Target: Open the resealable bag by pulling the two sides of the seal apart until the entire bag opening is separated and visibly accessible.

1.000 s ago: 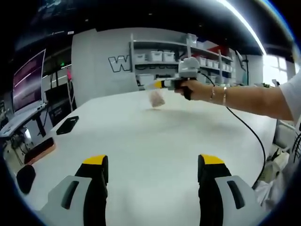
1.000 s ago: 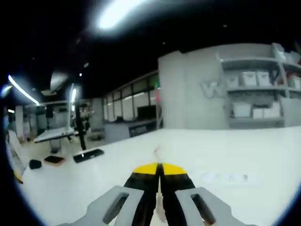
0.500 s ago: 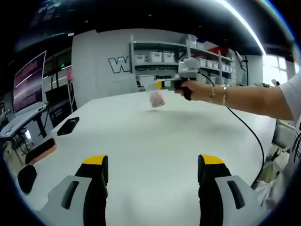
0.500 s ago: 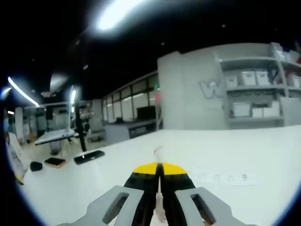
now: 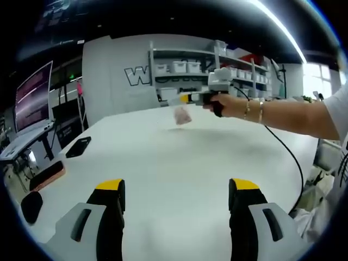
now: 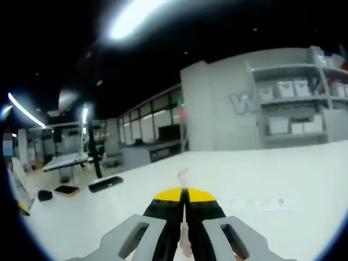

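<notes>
Bag held up over the white table, one gripper idle

Left gripper view: the left gripper (image 5: pixel 177 201) sits at 6 o'clock over the white table (image 5: pixel 179 157), jaws spread wide with nothing between them. Toward 12 o'clock the right gripper (image 5: pixel 185 98), gripped by a person's hand (image 5: pixel 225 103), dangles the resealable bag (image 5: pixel 182 115) clear of the tabletop. A dark phone (image 5: pixel 79 145) lies at 9 o'clock.
Right gripper view: the right gripper's yellow-tipped jaws are clenched on the bag's top edge (image 6: pixel 182 175), which pokes out just beyond the tips.
</notes>
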Tool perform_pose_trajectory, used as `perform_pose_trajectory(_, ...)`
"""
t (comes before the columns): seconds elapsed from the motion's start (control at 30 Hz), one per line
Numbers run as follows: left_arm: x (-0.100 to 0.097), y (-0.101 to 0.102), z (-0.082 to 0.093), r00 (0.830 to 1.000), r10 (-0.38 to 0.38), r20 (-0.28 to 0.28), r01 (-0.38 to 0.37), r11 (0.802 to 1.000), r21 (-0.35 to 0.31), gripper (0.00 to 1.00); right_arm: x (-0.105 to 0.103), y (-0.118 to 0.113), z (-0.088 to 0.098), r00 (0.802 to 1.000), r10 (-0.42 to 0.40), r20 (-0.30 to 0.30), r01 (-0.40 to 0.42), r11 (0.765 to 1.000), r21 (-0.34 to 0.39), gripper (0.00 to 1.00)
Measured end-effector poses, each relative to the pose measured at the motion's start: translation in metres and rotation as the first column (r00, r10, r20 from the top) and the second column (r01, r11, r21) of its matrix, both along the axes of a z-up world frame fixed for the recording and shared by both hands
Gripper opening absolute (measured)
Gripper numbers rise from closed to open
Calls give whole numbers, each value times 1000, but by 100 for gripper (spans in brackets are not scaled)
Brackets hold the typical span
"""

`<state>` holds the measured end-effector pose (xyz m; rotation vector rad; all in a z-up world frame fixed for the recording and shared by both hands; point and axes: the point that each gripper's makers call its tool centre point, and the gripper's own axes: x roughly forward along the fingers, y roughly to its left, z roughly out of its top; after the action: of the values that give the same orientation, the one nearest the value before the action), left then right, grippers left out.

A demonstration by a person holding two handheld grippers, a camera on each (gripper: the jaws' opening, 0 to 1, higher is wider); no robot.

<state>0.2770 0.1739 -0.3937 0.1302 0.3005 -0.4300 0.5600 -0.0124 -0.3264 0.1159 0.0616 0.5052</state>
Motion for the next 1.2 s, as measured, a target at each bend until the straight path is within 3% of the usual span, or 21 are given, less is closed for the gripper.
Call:
perform_pose_trajectory(0.9,-5,-8,3,1000,-19,7,19,1000,11,77,-39,-5,9,999,24,33,-25,999,45,0)
perform_pose_trajectory(1.2,-5,-13,4,999,-33,8,33,999,13,77,-40,-10,11,999,26,41,-28,998,51,0)
